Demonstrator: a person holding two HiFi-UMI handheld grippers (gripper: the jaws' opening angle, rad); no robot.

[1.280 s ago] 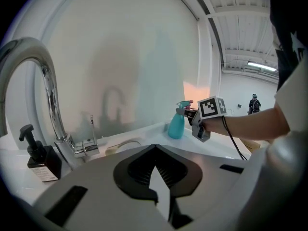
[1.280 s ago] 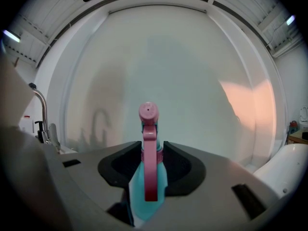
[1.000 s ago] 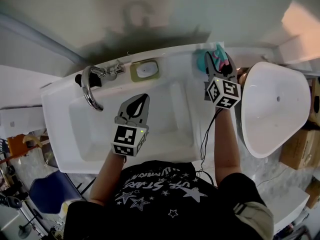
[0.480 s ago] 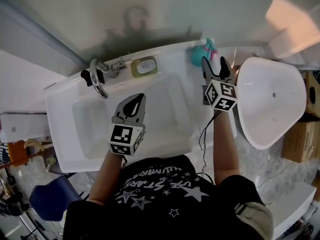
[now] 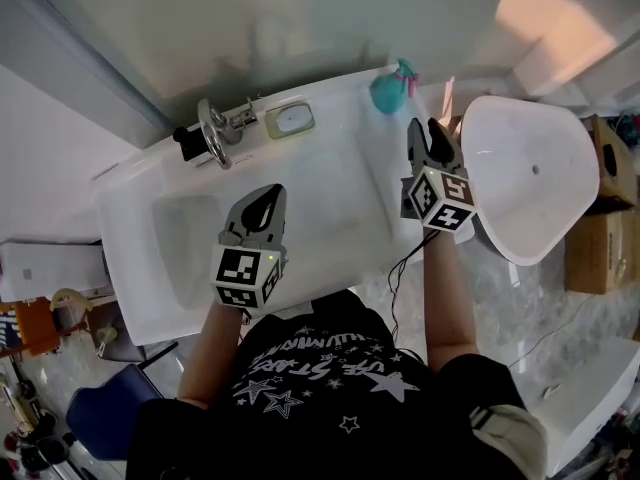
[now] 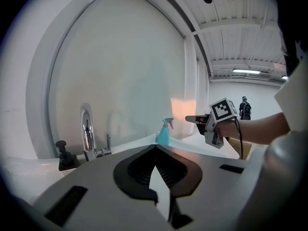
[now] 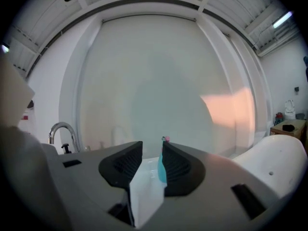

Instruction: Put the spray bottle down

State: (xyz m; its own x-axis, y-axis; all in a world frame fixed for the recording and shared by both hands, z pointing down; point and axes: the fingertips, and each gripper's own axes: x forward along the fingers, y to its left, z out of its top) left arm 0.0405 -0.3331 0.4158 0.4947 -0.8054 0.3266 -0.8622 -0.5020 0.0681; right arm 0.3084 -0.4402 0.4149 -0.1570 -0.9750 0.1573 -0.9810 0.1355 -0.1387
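The teal spray bottle (image 5: 390,88) with a pink trigger stands upright on the back right corner of the white sink (image 5: 330,203). Nothing holds it. My right gripper (image 5: 428,126) hovers a short way in front of it, above the sink's right edge. Its jaws are apart and closing, with nothing between them. In the right gripper view the bottle (image 7: 161,170) shows beyond the gap of the right gripper (image 7: 152,146). My left gripper (image 5: 268,190) is over the basin, with its tips touching and nothing held. From the left gripper view (image 6: 155,147) the bottle (image 6: 163,133) stands far ahead.
A chrome faucet (image 5: 215,133) and a soap dish (image 5: 290,120) sit on the sink's back ledge. A large white basin (image 5: 520,188) stands right of the sink, with a cardboard box (image 5: 600,248) beyond it. A blue chair (image 5: 100,413) is at the lower left.
The right gripper, which was around the bottle, has pulled back towards me and its jaws have narrowed. The bottle stays on the ledge. The left gripper has also drawn back slightly.
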